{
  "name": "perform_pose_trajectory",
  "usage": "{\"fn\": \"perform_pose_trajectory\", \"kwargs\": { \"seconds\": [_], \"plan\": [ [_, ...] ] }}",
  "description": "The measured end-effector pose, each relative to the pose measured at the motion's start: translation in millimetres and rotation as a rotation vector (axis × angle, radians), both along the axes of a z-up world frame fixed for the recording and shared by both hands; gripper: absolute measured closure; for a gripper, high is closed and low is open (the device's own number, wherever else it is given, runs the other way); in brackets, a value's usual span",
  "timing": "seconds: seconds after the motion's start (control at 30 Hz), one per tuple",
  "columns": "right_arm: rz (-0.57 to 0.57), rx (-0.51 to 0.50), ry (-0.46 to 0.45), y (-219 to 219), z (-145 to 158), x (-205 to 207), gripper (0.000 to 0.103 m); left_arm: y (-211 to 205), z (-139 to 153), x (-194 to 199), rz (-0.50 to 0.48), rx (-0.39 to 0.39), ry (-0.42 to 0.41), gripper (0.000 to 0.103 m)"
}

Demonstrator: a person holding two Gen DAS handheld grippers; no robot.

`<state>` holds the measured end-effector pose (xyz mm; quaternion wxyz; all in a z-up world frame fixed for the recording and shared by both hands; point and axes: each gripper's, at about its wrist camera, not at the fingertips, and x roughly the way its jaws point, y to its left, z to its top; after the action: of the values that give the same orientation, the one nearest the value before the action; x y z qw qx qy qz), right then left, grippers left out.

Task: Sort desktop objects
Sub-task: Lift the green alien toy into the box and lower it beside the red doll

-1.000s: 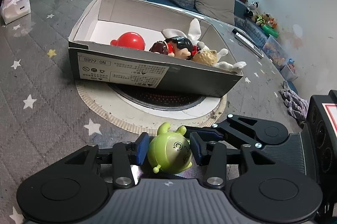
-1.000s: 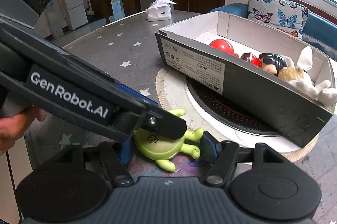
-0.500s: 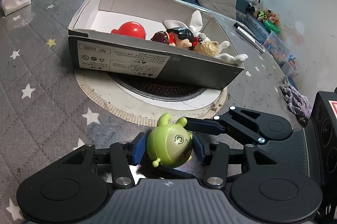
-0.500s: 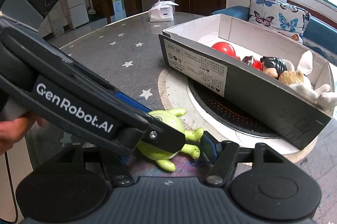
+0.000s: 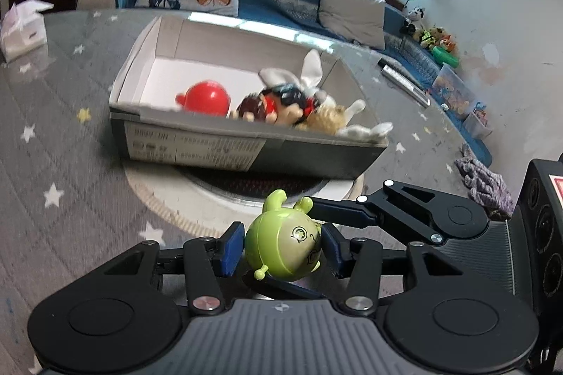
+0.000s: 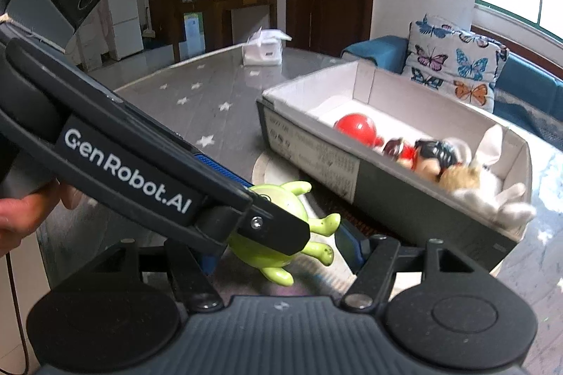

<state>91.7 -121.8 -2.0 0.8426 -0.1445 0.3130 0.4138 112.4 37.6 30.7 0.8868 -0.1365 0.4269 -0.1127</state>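
Observation:
My left gripper is shut on a green alien toy and holds it above the table, in front of the cardboard box. The toy also shows in the right wrist view, between the open blue fingers of my right gripper, which does not grip it. The box holds a red ball, a dark-haired doll and a white plush rabbit. The left gripper's body crosses the right wrist view and hides part of the toy.
The box sits on a round mat on the grey star-patterned table. A white tissue box stands at the far left. A purple-grey cloth lies at the table's right edge. A sofa with cushions is behind.
The left gripper has lifted the green alien toy off the table and moved toward the box. The right gripper has followed and stayed open around it.

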Motion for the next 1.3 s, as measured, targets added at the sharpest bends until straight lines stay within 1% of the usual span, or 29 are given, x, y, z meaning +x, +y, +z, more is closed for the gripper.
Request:
{"fn": "perform_pose_trajectory", "kwargs": {
  "seconds": [0.17, 0.37, 0.5, 0.7, 0.93, 1.3],
  "plan": [
    [-0.022, 0.034, -0.044, -4.6, 20.9, 10.8, 0.035, -5.2, 23.9, 11.2, -0.016, 0.023, -0.054, 0.052],
    [-0.063, 0.074, -0.092, -10.8, 44.7, 32.1, 0.035, -18.6, 51.6, 32.3, -0.045, 0.091, -0.142, 0.052],
    [-0.093, 0.096, -0.097, -14.2, 52.6, 48.2, 0.035, -24.1, 59.6, 50.6, -0.054, 0.109, -0.162, 0.052],
    [-0.119, 0.113, -0.092, -15.4, 52.1, 71.4, 0.035, -28.4, 59.6, 73.9, -0.066, 0.136, -0.158, 0.052],
    [-0.131, 0.123, -0.071, -14.5, 42.4, 97.2, 0.035, -28.9, 52.8, 93.1, -0.071, 0.157, -0.142, 0.052],
    [-0.144, 0.119, -0.034, -11.9, 26.0, 119.1, 0.035, -25.1, 37.5, 111.6, -0.069, 0.147, -0.11, 0.052]
  ]
}}
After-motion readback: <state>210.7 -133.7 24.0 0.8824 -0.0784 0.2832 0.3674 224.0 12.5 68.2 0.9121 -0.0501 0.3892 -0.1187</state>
